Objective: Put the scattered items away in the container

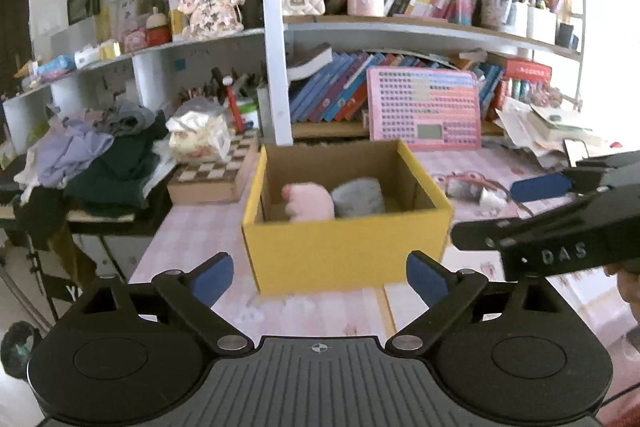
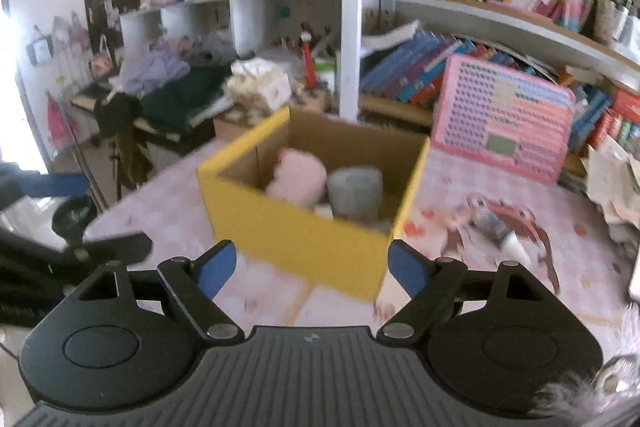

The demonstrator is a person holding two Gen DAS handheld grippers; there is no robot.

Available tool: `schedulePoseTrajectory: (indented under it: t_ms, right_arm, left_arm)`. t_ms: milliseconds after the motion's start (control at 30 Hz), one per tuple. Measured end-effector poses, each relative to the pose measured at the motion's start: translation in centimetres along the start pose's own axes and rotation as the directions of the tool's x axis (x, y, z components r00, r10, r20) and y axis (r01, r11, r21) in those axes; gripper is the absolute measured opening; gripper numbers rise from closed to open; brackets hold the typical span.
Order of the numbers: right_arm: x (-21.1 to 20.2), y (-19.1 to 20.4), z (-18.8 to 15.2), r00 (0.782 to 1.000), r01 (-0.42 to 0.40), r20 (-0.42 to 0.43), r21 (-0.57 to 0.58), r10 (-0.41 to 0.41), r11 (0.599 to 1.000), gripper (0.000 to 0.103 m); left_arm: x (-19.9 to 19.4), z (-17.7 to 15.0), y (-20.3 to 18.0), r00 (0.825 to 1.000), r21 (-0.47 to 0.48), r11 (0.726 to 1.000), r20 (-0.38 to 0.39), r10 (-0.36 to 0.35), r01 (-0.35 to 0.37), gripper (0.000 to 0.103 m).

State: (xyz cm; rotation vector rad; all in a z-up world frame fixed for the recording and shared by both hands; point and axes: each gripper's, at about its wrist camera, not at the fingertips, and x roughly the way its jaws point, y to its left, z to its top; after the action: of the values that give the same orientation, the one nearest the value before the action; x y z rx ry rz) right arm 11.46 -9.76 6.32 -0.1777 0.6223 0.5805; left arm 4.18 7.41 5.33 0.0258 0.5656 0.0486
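Blue-padded fingers of the left gripper (image 1: 320, 281) stand spread wide with nothing between them, aimed down at a yellow cardboard box (image 1: 344, 251) whose inside is plain brown. It sits on the pink patterned tablecloth (image 1: 200, 227) in front of the bookshelf (image 1: 400, 27), open at the top. Two soft things lie inside, side by side and touching: a pink plush toy (image 1: 310, 203) and a grey plush toy (image 1: 358, 197). The right gripper (image 2: 312, 269) is likewise parted and empty, tilted down toward the box's near corner (its view is blurred). One small item with pink straps (image 2: 500, 227) still lies on the cloth to the right of the box, apart from it. In the left view the right gripper's dark body juts in from the right edge.
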Motion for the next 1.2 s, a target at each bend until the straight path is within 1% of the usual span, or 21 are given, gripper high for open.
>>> schedulePoseTrajectory:
  t_ms: [100, 200, 267, 367, 467, 567, 700, 767, 833, 1000, 1100, 1200]
  right_arm:
    - [-1.3, 1.0, -2.1, 0.999, 0.034, 0.004, -0.003, -0.034, 0.999, 0.083]
    - [-2.3, 2.4, -3.8, 0.997, 0.08, 0.024, -0.004, -0.08, 0.997, 0.083]
    - [-3.1, 3.3, -5.1, 0.996, 0.088, 0.034, 0.016, -0.088, 0.996, 0.083]
    - [-3.6, 3.9, -6.7, 0.997, 0.073, -0.001, 0.035, -0.073, 0.997, 0.083]
    - [-3.9, 3.7, -7.4, 0.995, 0.094, -0.033, 0.064, -0.092, 0.994, 0.083]
    - [-4.5, 3.6, -7.9, 0.993, 0.114, -0.04, 0.093, -0.111, 0.989, 0.083]
    - [-5.0, 3.4, -8.3, 0.991, 0.132, -0.042, 0.079, -0.129, 0.988, 0.083]
    - [-5.3, 3.0, -8.5, 0.987, 0.158, -0.041, 0.064, -0.155, 0.985, 0.083]
    - [-5.7, 2.3, -8.8, 0.985, 0.169, -0.049, 0.079, -0.166, 0.982, 0.083]
    - [-6.5, 1.1, -10.8, 0.978, 0.195, -0.107, 0.142, -0.181, 0.97, 0.083]
    - [-6.8, 1.2, -11.6, 0.975, 0.201, -0.124, 0.15, -0.183, 0.968, 0.083]
    - [-7.0, 1.1, -12.0, 0.972, 0.213, -0.131, 0.151, -0.194, 0.965, 0.083]
  left_arm:
    - [-0.8, -1.2, 0.1, 1.0, -0.01, 1.0, -0.018, 0.011, -0.012, 0.095]
    - [-1.6, -2.3, 0.2, 0.999, -0.036, 0.999, -0.026, 0.038, -0.039, 0.096]
    - [-2.1, -3.1, 0.1, 0.998, -0.047, 0.997, -0.026, 0.061, -0.062, 0.098]
    - [-2.4, -4.4, 0.0, 0.997, -0.059, 0.996, -0.046, 0.069, -0.072, 0.099]
    - [-2.7, -5.5, -0.4, 0.995, -0.063, 0.996, -0.073, 0.061, -0.066, 0.099]
    - [-2.9, -6.1, -1.0, 0.995, -0.057, 0.997, -0.087, 0.044, -0.049, 0.099]
    - [-3.1, -6.3, -1.6, 0.996, -0.038, 0.999, -0.084, 0.029, -0.033, 0.099]
    - [-3.1, -6.3, -1.7, 0.996, -0.041, 0.999, -0.082, 0.025, -0.029, 0.099]
    - [-3.0, -6.4, -1.8, 0.996, -0.05, 0.999, -0.088, 0.017, -0.022, 0.099]
    - [-2.8, -7.1, -2.7, 0.992, -0.045, 0.999, -0.125, -0.014, 0.009, 0.099]
    - [-2.5, -7.3, -3.8, 0.988, -0.024, 0.999, -0.145, -0.049, 0.046, 0.099]
    - [-2.3, -7.2, -5.0, 0.986, 0.021, 0.997, -0.147, -0.072, 0.076, 0.099]
